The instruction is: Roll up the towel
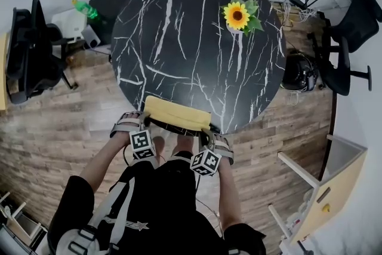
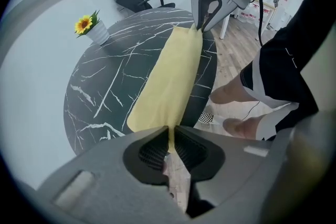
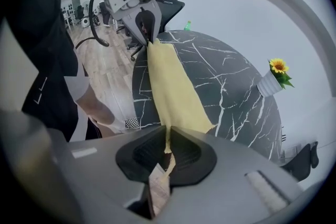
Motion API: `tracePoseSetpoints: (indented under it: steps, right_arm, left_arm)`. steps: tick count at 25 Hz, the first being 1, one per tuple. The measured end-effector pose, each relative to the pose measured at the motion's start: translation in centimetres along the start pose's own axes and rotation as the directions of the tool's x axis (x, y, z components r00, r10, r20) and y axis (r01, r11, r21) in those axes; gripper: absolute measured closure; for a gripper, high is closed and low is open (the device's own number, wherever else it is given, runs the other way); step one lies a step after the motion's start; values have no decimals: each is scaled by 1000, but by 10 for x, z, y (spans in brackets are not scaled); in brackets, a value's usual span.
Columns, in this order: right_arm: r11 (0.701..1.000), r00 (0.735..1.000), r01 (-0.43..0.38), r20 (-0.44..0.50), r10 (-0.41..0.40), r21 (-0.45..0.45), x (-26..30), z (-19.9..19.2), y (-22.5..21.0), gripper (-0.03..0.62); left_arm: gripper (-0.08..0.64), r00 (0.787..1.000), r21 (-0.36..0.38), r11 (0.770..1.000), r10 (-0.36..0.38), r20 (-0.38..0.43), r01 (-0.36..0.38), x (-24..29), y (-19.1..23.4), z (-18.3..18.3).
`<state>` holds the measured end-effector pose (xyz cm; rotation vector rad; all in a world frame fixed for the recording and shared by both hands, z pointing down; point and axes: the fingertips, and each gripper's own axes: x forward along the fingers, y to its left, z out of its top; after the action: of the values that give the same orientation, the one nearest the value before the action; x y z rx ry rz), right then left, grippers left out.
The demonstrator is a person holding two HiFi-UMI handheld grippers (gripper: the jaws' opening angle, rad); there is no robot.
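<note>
**Head view: towel gripped at both ends, rolling not yet begun**

Your round black table (image 1: 179, 39) carries the yellow towel (image 1: 177, 114) at its near edge. The towel lies flat as a long strip directly in front of you. No turn of a roll is visible in any view, so judge the whole rolling step as left to do. Your left gripper (image 2: 169, 138) is clamped on one end of the strip, with the cloth pinched between its closed jaws. Your right gripper (image 3: 167, 140) is clamped on the opposite end in the same way. The grasp stage therefore looks complete. The sunflower pot (image 1: 237, 18) stands well apart from the towel, on the far side of the table.
</note>
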<state>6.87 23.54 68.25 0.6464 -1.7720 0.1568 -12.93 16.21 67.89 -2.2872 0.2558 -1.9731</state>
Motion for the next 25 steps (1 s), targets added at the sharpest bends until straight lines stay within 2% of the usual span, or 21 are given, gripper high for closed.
tracePoseSetpoints:
  steps: [9, 16, 25]
  right_arm:
    - [994, 995, -103, -15, 104, 36, -10, -6, 24, 563]
    - [994, 995, -91, -21, 93, 60, -12, -3, 15, 561]
    - [996, 997, -76, -18, 77, 48, -12, 1, -2, 561]
  left_arm:
    - [514, 997, 0, 997, -82, -14, 82, -8, -25, -7]
    - [511, 998, -2, 998, -62, -29, 62, -10, -18, -5]
    - [511, 998, -1, 999, -41, -39, 41, -12, -1, 2]
